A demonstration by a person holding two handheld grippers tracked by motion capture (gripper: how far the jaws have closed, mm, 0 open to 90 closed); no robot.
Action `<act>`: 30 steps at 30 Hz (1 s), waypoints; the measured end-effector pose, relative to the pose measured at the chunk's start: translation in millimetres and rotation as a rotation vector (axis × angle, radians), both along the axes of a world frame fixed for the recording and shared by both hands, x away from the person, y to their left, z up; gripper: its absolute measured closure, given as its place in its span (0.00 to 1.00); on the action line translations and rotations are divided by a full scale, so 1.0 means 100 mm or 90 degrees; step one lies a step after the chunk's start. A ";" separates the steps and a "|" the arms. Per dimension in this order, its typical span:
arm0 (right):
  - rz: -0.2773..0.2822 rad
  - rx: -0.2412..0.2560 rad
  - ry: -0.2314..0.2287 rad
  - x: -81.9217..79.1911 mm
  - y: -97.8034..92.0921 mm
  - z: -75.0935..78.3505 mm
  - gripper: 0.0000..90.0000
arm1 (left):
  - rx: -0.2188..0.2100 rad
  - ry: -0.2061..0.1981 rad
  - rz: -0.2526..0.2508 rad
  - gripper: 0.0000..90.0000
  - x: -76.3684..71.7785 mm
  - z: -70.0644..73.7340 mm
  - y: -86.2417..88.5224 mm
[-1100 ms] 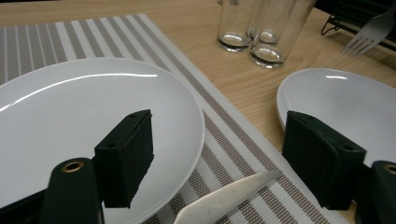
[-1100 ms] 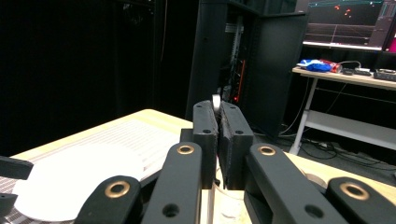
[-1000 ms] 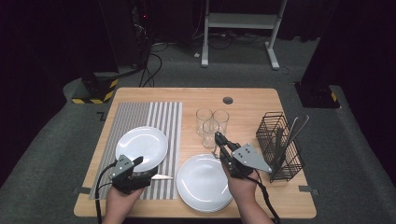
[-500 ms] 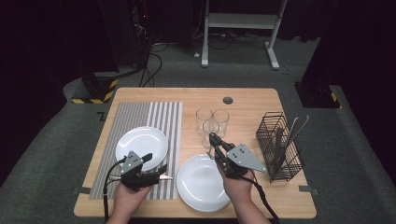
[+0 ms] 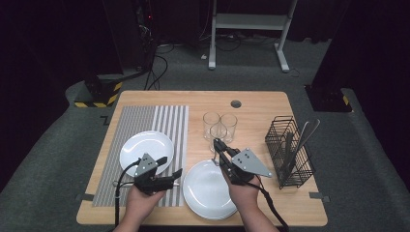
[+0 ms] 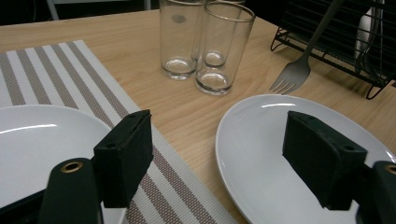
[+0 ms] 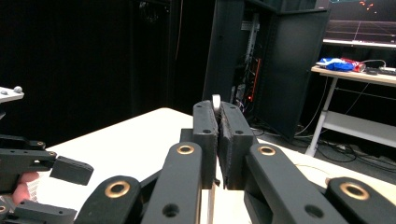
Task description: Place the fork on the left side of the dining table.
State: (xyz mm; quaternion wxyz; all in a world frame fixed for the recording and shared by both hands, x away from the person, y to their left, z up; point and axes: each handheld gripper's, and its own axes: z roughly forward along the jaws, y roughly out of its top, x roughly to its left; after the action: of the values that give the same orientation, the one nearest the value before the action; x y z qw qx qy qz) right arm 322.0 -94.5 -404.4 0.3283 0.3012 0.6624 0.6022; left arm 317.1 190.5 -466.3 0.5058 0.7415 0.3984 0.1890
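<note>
right tool (image 5: pixel 216 143) clamps fork (image 6: pixel 295 70) | rack (image 5: pixel 290 154) holds cutlery

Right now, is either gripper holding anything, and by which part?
Right gripper is shut on a thin piece of cutlery, apparently the fork, gripped by its handle end. Left gripper is open, empty.

The left gripper (image 6: pixel 215 168) has its two black jaws set wide apart, with nothing between them. The near jaw hangs over the striped placemat (image 6: pixel 60 70) and the rim of a white plate (image 6: pixel 32 144); the other jaw hangs over a second white plate (image 6: pixel 261 154) on the wooden table (image 6: pixel 140 32). Beyond stand two empty glasses (image 6: pixel 219 46), touching. A fork (image 6: pixel 296 70) points down from the black wire basket (image 6: pixel 345 42), its tines near the second plate's rim.
</note>
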 end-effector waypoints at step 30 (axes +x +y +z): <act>0.023 0.006 -0.005 -0.02 0.11 0.03 0.96 | -0.035 -0.004 -0.043 0.27 0.06 0.05 -0.20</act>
State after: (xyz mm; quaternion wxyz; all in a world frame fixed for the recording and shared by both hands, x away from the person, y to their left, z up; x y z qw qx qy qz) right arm 319.7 -83.6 -401.4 0.3185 0.2888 0.6634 0.6124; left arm 323.0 170.9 -460.8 0.5331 0.7397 0.3767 0.1635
